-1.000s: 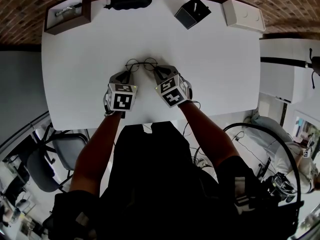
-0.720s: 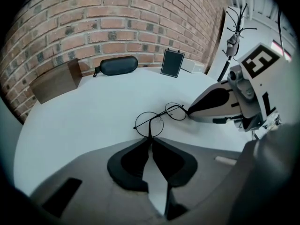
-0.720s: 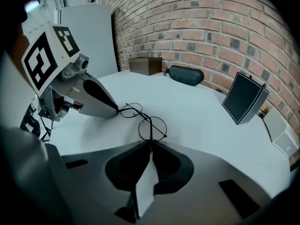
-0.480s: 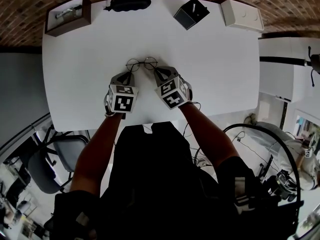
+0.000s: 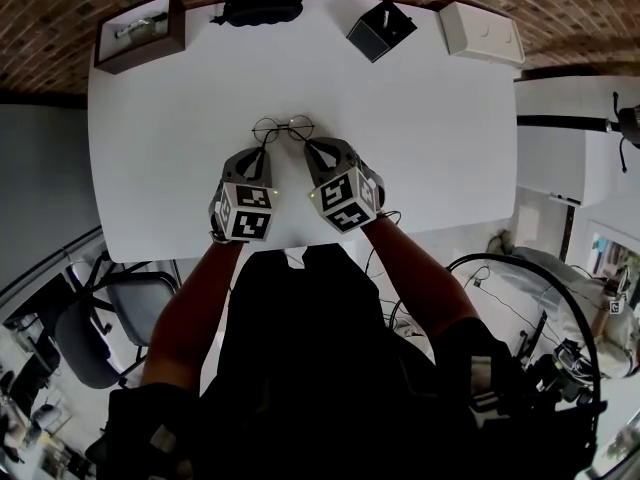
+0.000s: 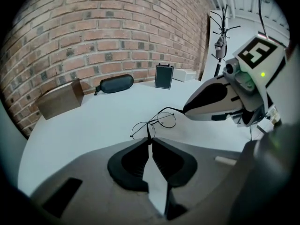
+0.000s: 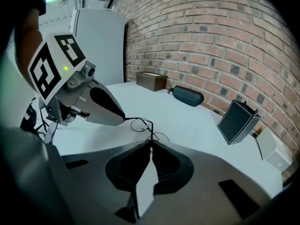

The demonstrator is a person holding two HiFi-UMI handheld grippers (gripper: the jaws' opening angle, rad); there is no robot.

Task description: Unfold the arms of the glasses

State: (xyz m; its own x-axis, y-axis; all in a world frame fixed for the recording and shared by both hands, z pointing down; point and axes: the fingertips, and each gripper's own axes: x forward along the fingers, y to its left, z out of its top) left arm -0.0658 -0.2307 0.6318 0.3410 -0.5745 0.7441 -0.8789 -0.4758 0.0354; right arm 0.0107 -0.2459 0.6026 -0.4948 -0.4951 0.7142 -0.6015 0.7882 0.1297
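Observation:
Thin round wire-framed glasses [image 5: 283,126] are in the middle of the white table [image 5: 430,138], lenses facing away from me. My left gripper [image 5: 262,151] is shut on the thin left arm of the glasses [image 6: 157,122], pinched at its jaw tips [image 6: 150,140]. My right gripper [image 5: 307,145] is shut on the right arm of the glasses [image 7: 142,124], which runs into its closed tips [image 7: 150,142]. Each gripper shows in the other's view, tip at the frame: the right gripper [image 6: 185,110] and the left gripper [image 7: 123,119]. The frame appears to hang just above the table.
Along the brick wall at the table's back stand a brown wooden box [image 5: 138,30], a black glasses case [image 5: 262,5], a black box [image 5: 381,26] and a white box [image 5: 482,30]. The table's front edge lies just under my forearms.
Both grippers have rolled a little, and the right one has risen slightly. The glasses stay between the two tips at about the same spot.

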